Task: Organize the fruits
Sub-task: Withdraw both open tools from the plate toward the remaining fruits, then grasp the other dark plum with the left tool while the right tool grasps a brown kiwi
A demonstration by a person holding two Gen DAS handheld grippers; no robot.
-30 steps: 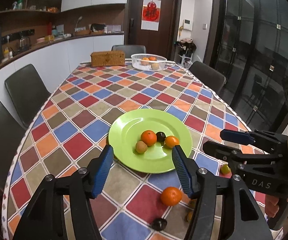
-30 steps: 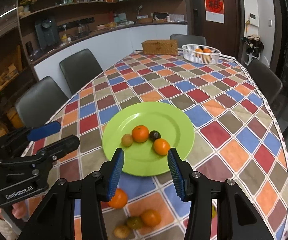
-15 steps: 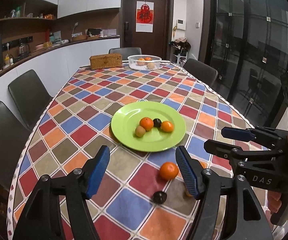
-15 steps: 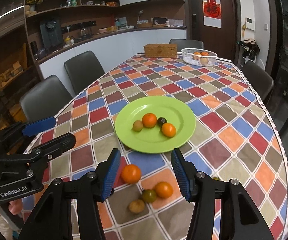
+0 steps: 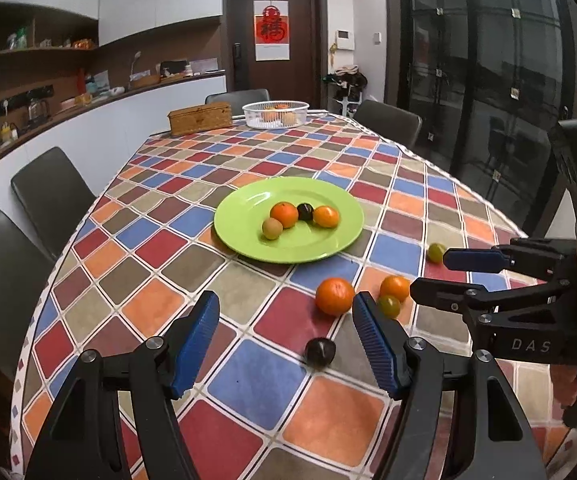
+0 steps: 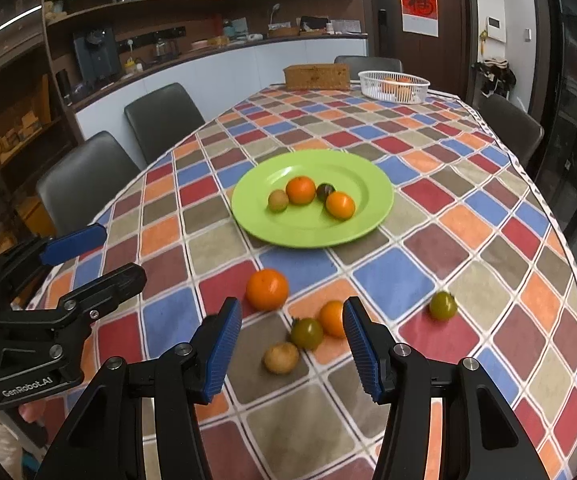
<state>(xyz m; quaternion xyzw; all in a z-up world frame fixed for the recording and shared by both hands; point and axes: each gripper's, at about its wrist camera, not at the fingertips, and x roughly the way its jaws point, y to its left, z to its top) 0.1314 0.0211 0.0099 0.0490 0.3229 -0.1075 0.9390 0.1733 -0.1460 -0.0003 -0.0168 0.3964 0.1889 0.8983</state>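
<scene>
Two grippers are seen drawn back from the green plate toward the near end of the chequered tablecloth; against the earlier views the plate sits farther off and the loose fruit has come forward into the frame. This is judged to mean that the last delivery is finished and another pick is being lined up. Four fruits are already lying on the plate: two oranges, a dark plum and a small brownish one. Off the plate, on the cloth, six pieces are left. The large orange lies nearest the plate, with a smaller orange touching a green tomato, a tan fruit just beside them, and a second green tomato apart to the right. A dark plum is shown only in the left wrist view.

The left gripper is pitched downward, its jaws having just been opening to a medium gap with nothing clamped; the plum is framed between them, nearer the right pad. The right gripper is also tilted down, held at a narrower gap and empty, with the tomato-and-orange cluster framed between its pads but untouched.
</scene>
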